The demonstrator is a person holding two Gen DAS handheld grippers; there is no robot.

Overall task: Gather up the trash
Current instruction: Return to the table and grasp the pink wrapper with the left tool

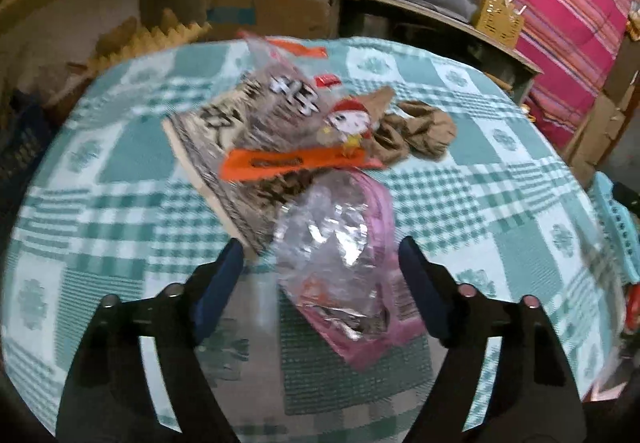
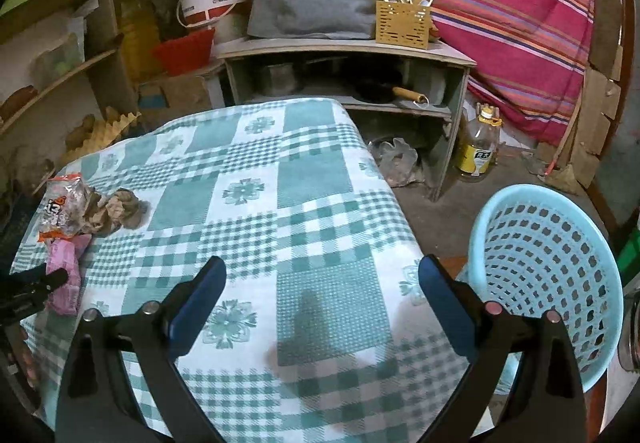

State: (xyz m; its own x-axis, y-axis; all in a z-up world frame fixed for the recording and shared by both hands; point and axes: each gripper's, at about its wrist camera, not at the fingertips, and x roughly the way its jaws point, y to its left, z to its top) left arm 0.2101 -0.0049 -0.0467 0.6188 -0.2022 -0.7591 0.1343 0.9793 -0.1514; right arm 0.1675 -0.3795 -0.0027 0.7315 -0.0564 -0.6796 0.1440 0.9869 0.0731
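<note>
The left hand-held gripper [image 1: 320,267] stands apart, its blue pads either side of a pink wrapper [image 1: 352,283] but not pressing it. The wrapper's long axis runs away from the gripper toward the pile beyond: one printed snack bag [image 1: 256,131] and one crumpled brown paper [image 1: 416,131], mid-desk [image 1: 520,203]. The right hand-held gripper [image 2: 322,283], also apart and empty, hangs near the desk's right edge beside one blue basket [image 2: 552,263]. The left is clearly nearer the trash.

Grey shelf unit [image 2: 344,47], striped pink blanket [image 2: 500,3], checked tablecloth [image 2: 280,183], dim light
</note>
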